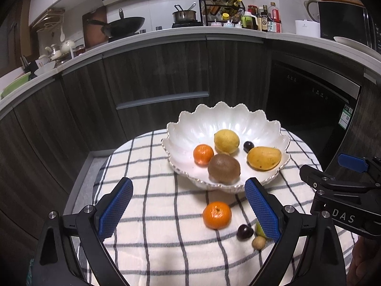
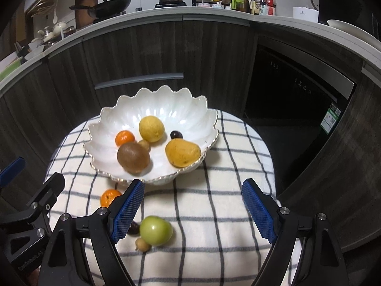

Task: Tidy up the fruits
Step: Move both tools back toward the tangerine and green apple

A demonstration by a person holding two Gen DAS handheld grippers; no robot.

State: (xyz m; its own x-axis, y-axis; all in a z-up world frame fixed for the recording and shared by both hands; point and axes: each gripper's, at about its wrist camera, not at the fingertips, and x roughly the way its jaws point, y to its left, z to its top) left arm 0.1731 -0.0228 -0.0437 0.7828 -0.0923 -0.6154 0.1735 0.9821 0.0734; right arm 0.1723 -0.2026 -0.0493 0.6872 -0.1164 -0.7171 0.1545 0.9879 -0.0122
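White scalloped bowl (image 2: pixel 152 109) is sitting on the checked cloth (image 2: pixel 214 205) over the table, and it is already holding a lemon (image 2: pixel 151 128), a kiwi (image 2: pixel 132 157), a mango (image 2: pixel 182 153), a tangerine (image 2: pixel 124 138), a dark grape (image 2: pixel 176 134) and a small tan fruit half hidden behind the kiwi.

Four pieces are still lying loose on the cloth at the bowl's 6 o'clock side: a second tangerine (image 1: pixel 217 215), a green tomato-like fruit (image 2: pixel 156 230), a dark plum (image 1: pixel 244 232) and a small beige fruit (image 1: pixel 258 242), the last three clustered close together.

You are holding both tools above the cloth with nothing between the jaws. The left gripper (image 1: pixel 188 211) is standing spread, with the loose tangerine lying inside its span towards the right pad. The right gripper (image 2: pixel 193 211) is likewise spread wide, with the green fruit just beside its left pad.

Judgement: you are sitting between placements, picking the next loose fruit. The next move is calling for centring one pair of jaws on a single piece. The tangerine looks easiest, since it is lying apart. The cluster is risking a nudge to its neighbours.
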